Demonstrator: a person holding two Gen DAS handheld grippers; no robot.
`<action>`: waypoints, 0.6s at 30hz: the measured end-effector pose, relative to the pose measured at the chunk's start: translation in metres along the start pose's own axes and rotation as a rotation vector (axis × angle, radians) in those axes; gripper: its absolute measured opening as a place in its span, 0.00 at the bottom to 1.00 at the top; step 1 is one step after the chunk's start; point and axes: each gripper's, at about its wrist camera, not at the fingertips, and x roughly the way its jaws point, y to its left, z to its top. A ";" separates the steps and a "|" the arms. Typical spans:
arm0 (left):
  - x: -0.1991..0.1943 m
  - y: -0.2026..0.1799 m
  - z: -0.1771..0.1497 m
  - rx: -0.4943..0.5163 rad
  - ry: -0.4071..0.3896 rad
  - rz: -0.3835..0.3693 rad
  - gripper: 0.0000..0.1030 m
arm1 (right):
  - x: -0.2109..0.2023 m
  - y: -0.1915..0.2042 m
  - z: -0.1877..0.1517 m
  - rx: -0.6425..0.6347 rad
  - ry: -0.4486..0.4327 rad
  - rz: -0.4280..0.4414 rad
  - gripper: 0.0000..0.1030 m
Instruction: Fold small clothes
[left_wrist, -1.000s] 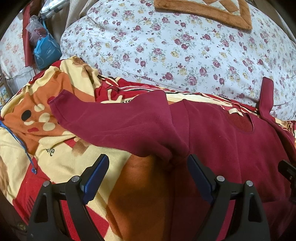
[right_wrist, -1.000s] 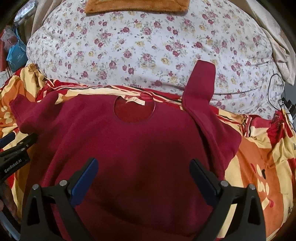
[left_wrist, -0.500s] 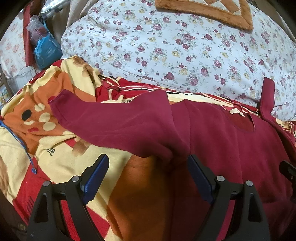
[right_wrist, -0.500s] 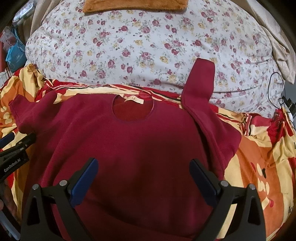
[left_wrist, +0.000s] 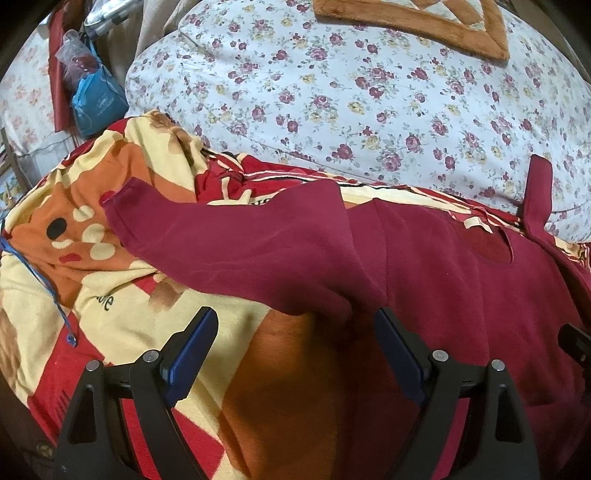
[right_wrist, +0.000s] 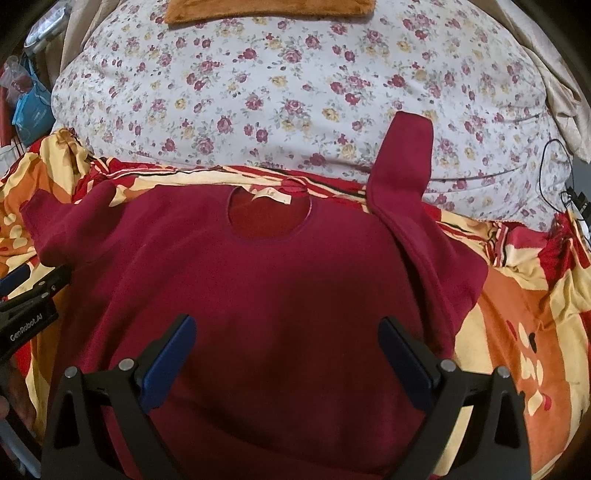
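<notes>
floral quilt (left_wrist: 369, 92), cartoon blanket (left_wrist: 122, 306), blue bag (left_wrist: 96, 107)

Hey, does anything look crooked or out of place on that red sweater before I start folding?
Yes. The red sweater lies mostly flat, neck label up, but its sleeves are uneven: one sleeve angles up onto the floral pillow, while the other sleeve stretches sideways over the rumpled blanket. Both grippers are open and empty.
</notes>
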 end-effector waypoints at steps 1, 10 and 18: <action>0.000 0.000 0.000 0.001 0.000 0.001 0.76 | 0.000 0.001 0.000 -0.005 0.002 -0.003 0.97; 0.001 0.002 0.000 -0.001 0.007 0.019 0.76 | 0.002 0.004 -0.001 -0.012 0.013 0.002 0.97; 0.001 0.004 0.001 0.001 0.005 0.047 0.76 | 0.003 0.004 -0.002 0.001 0.000 0.021 0.97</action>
